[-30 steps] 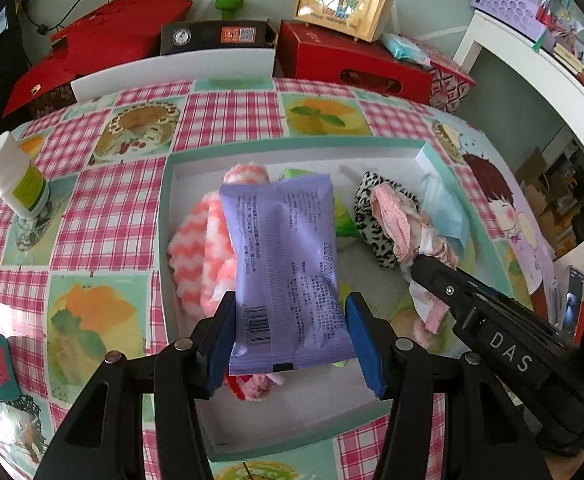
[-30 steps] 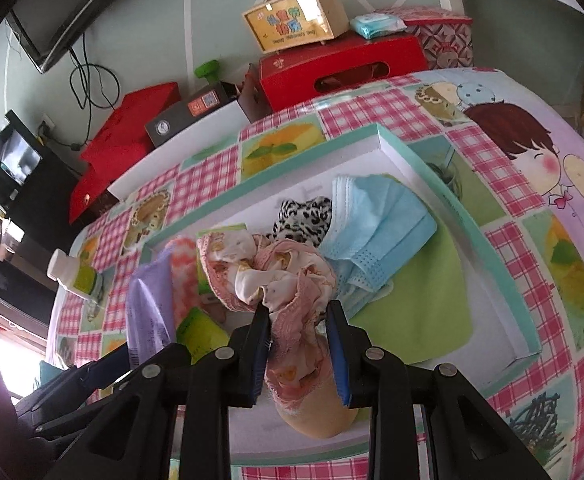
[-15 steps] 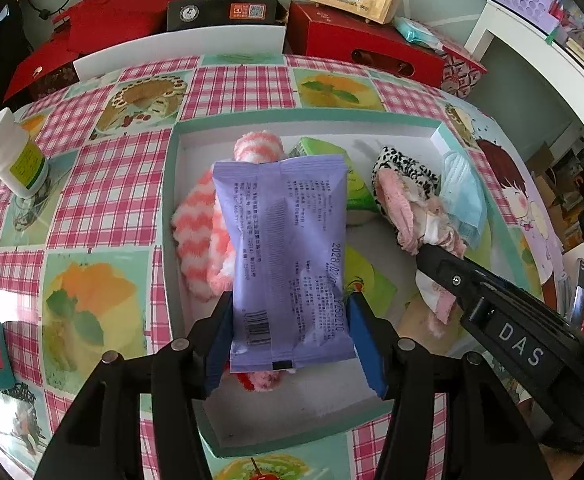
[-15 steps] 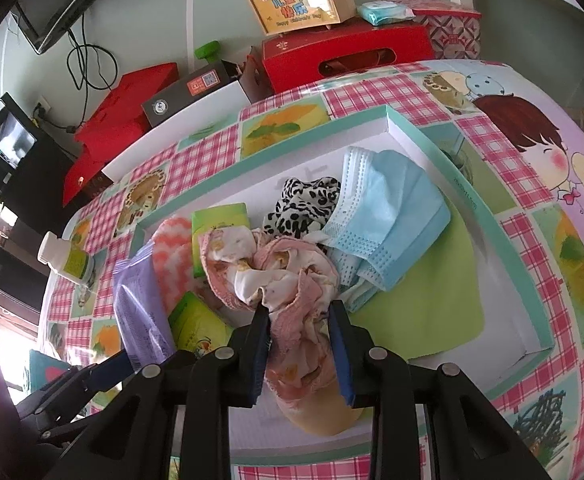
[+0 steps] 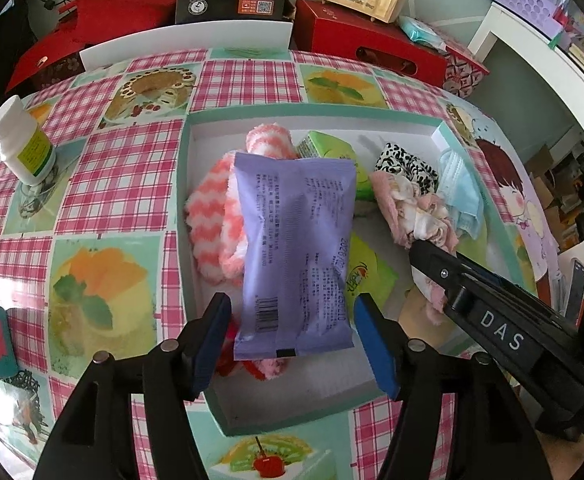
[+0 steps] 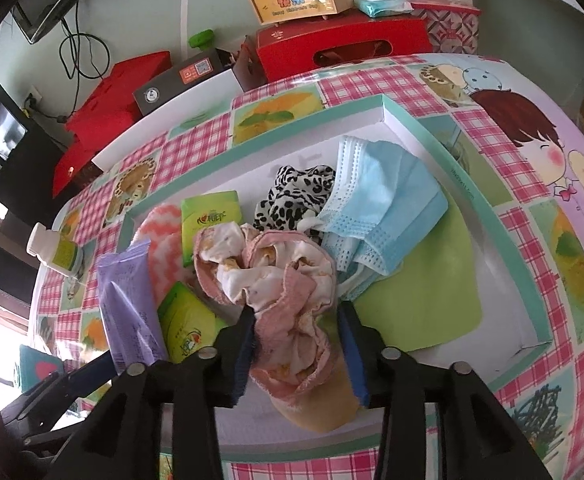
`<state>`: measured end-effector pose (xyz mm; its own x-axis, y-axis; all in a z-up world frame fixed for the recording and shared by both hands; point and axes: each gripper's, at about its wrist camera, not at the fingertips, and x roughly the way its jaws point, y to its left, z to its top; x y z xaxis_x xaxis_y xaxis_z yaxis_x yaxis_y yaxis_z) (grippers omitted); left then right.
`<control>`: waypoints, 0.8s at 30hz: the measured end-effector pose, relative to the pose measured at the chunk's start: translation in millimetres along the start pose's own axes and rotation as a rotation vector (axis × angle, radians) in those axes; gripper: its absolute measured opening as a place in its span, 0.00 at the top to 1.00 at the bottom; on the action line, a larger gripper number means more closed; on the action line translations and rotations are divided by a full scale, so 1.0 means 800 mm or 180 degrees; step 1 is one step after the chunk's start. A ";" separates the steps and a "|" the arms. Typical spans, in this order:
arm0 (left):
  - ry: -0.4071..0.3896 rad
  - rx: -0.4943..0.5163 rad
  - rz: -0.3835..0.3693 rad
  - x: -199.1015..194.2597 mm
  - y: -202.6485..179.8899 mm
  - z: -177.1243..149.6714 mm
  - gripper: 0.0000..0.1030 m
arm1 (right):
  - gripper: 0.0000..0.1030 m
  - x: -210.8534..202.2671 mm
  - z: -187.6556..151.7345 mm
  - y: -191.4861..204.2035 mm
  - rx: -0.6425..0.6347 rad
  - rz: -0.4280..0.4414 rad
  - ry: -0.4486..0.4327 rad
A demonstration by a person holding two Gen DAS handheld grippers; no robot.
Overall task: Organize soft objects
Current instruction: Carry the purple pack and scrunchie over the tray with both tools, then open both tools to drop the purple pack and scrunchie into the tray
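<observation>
Grippers over shallow teal-rimmed white tray [image 5: 188, 216]: left gripper [image 5: 292, 338] opening around purple plastic packet [image 5: 293, 248], right gripper [image 6: 297, 344] opening around crumpled pink cloth [image 6: 280, 284].

Glossy purple plastic packet [image 5: 295, 252], fuzzy pink-and-white fleece cloth [image 5: 212, 216], crumpled pink fabric [image 6: 280, 280], pleated matt blue mask [image 6: 383, 208], smooth white card tray [image 5: 407, 125], shiny checked oilcloth [image 5: 124, 176], white plastic bottle [image 5: 20, 140], matt black plastic fingers [image 5: 200, 344]
</observation>
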<state>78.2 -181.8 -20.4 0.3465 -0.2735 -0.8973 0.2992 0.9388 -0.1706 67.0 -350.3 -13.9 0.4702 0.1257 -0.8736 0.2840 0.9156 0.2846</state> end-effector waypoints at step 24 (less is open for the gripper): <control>-0.0276 -0.0649 0.0275 -0.036 0.080 0.010 0.29 | 0.30 -0.005 0.001 0.028 -0.0354 -0.0068 -0.0052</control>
<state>94.6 -115.5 -1.8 0.4406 -0.1989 -0.8754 0.0825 0.9800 -0.1812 72.0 -330.7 -3.4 0.4788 0.1004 -0.8722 0.2001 0.9548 0.2198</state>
